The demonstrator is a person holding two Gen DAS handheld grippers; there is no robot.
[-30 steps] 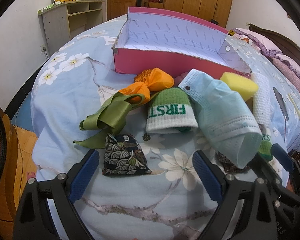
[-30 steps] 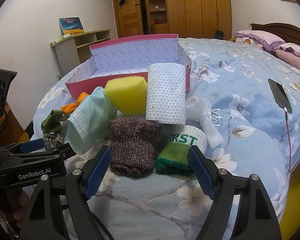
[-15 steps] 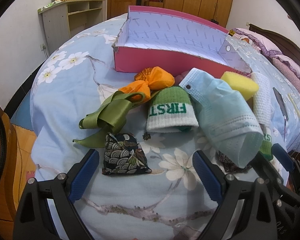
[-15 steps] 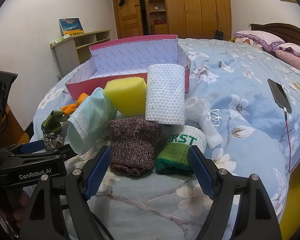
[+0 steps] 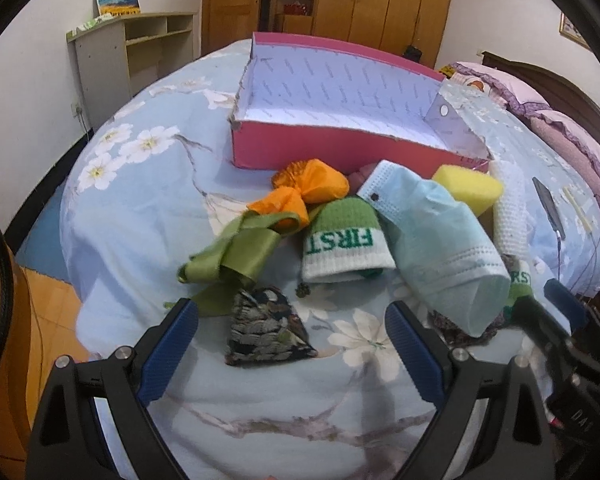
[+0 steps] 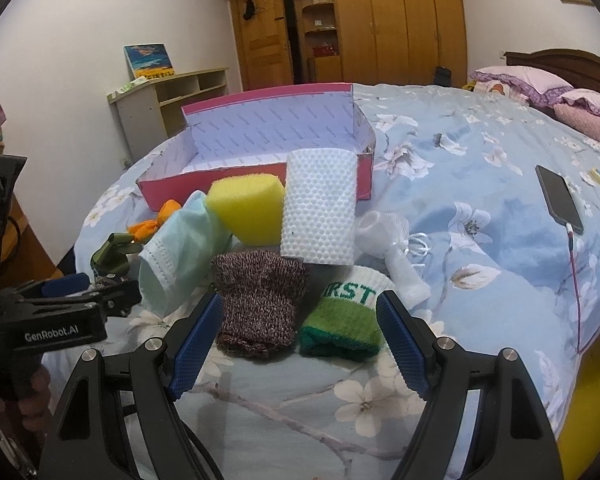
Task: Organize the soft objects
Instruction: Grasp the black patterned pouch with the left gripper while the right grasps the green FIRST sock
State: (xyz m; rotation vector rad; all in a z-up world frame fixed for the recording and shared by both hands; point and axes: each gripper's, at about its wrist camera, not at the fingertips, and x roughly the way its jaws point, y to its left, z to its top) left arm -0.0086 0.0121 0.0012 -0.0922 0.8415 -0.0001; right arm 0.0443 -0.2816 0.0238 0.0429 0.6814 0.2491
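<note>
While both claws sit spread and empty at the bottom of their frames, the left gripper (image 5: 292, 344) frames the dark patterned pouch (image 5: 266, 328) at lower centre, green ribbon (image 5: 236, 252) just above-left of it. Right gripper (image 6: 300, 344) frames the brown knit piece (image 6: 260, 300) and green FIRST cuff (image 6: 346, 316), lower centre. Pink box (image 6: 260, 148) sits upper centre behind the pile on the bed (image 6: 480, 208).

box (image 5: 340, 158): pink outside, pale lilac printed lining
sponge (image 6: 246, 210): yellow
mask (image 5: 440, 240): light blue
cuff (image 5: 342, 242): green/white, green "FIRST"
pouch (image 5: 266, 328): dark, wave pattern
ribbon (image 5: 236, 254): olive green
bedspread (image 5: 140, 208): light blue, white flowers
sock (image 6: 260, 300): maroon marl knit
</note>
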